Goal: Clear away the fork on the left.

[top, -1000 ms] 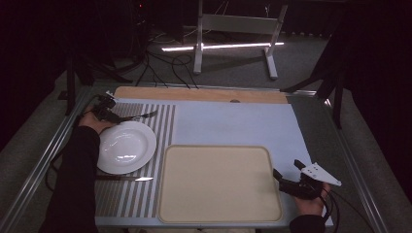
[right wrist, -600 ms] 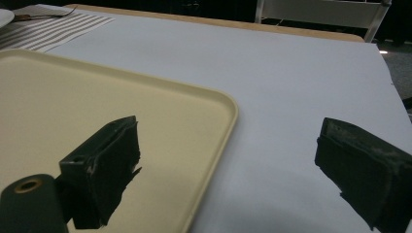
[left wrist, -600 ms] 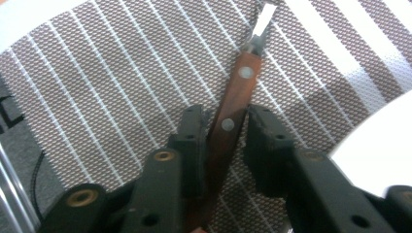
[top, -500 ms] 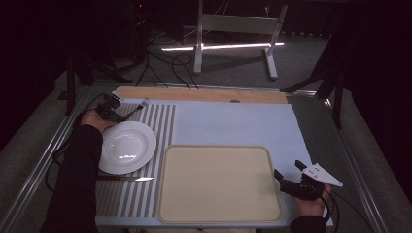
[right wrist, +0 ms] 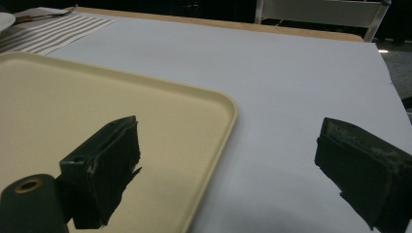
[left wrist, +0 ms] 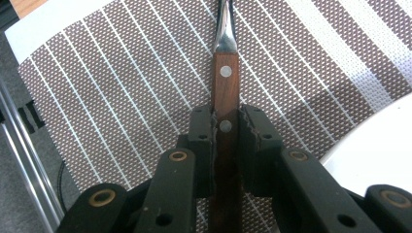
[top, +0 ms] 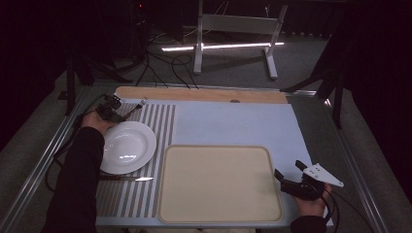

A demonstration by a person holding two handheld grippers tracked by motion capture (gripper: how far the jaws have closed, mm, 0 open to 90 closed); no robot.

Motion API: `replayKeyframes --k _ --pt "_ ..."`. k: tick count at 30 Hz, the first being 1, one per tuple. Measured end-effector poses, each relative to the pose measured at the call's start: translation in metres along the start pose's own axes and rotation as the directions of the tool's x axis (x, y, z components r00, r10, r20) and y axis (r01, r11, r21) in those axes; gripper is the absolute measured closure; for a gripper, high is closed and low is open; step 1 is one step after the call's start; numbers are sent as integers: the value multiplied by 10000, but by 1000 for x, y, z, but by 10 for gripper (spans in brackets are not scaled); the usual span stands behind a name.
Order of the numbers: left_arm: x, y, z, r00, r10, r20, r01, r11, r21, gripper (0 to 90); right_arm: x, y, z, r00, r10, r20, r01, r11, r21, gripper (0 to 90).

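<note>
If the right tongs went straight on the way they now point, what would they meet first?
Probably the cream tray. The right tongs stand open and empty, low over the table, aimed across the tray's near right corner; one jaw is over the tray, the other over the pale blue mat. Height is unclear, so they might pass above the rim.

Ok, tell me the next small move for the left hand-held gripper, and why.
Probably lift straight up a little. The left hand-held gripper is shut on the wooden-handled fork, which lies flat on the brown-and-white striped placemat beside the white round plate. Raising it first should free the fork before carrying it anywhere, perhaps to the cream rectangular tray.
</note>
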State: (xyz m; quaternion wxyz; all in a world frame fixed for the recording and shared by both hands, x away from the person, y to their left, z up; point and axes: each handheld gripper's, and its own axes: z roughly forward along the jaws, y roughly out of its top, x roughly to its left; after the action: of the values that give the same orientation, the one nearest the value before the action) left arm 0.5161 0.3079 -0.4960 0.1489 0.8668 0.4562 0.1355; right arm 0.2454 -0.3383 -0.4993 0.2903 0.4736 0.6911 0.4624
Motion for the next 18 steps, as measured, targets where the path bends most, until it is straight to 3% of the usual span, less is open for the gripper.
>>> replayKeyframes --k 9,18 --pt "2 -2 -10 9993 -233 -293 221 9990 -397 773 0 0 0 10000 30 0 -30 10000 -22 89" --pt "1 -5 -28 9988 -323 -360 283 9937 -1083 773 0 1 0 10000 28 -72 -28 10000 -39 88"
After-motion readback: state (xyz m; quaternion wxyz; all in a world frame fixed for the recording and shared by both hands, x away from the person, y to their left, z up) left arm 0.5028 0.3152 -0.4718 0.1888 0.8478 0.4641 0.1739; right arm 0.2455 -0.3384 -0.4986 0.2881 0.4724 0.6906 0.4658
